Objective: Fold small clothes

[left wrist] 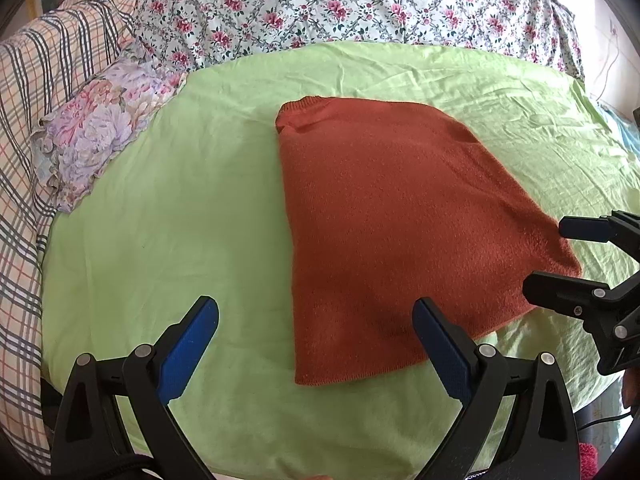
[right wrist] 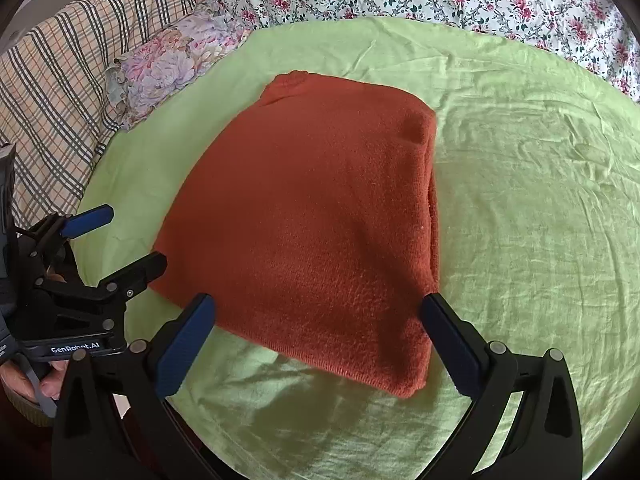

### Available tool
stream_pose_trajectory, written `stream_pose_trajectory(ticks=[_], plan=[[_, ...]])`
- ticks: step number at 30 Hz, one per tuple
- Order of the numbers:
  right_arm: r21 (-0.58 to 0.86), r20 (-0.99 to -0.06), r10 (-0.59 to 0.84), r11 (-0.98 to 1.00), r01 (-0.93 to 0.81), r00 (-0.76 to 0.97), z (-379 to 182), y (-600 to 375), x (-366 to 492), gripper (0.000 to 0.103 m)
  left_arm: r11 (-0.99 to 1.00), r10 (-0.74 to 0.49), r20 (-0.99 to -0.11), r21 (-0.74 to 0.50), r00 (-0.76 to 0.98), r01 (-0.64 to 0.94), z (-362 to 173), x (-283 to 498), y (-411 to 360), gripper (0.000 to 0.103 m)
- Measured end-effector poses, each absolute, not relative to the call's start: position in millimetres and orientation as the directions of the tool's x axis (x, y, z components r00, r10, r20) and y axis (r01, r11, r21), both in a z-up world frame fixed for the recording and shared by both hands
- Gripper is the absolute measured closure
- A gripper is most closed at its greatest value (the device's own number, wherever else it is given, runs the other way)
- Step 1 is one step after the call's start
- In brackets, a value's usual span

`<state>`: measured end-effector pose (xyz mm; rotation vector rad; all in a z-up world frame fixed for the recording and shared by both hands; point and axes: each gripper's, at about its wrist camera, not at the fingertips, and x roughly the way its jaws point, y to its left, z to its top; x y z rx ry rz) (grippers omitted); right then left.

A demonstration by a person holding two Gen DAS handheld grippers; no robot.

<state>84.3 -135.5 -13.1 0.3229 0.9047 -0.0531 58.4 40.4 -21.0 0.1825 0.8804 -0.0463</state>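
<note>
While both tools are hovering low over the bed, the rust-orange knitted sweater (left wrist: 400,216) is lying folded into a rough rectangle on the light green sheet (left wrist: 168,208), its ribbed collar pointing away from the jaws. The left gripper (left wrist: 316,344) is holding its jaws spread wide with nothing between the blue pads (left wrist: 188,352); the sweater's near hem is sitting just ahead of them, toward the right-hand jaw. The right gripper (right wrist: 318,342) is likewise standing with its jaws parted and gripping nothing, the sweater's near edge lying between and just beyond the two tips, its folded side running up from the right-hand jaw. Seen from the right wrist, the left gripper is sitting off to the left beside the sweater's near corner. Beyond the sweater, a flowered pillow (left wrist: 96,128), a plaid blanket (left wrist: 48,64) and a rose-print quilt (left wrist: 360,0) are bordering the sheet.
</note>
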Motion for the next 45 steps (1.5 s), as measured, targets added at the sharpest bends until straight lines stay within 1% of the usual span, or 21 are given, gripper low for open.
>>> stream_pose_trajectory(ticks=[13,45], plan=[[0.276,-0.763,0.093,0.942,0.193,0.640,-11.4,-133.5,82.0,0.001,0.989,0.010,-0.767,0.102,0.641,0.106,-17.9,58.0,42.5,0.005],[0.296,-0.748,0.084,0.930,0.217,0.658,-16.2,-130.8,76.2,0.001,0.993,-0.014,-0.760,0.064,0.650,0.096,-13.9,51.9,37.0,0.005]])
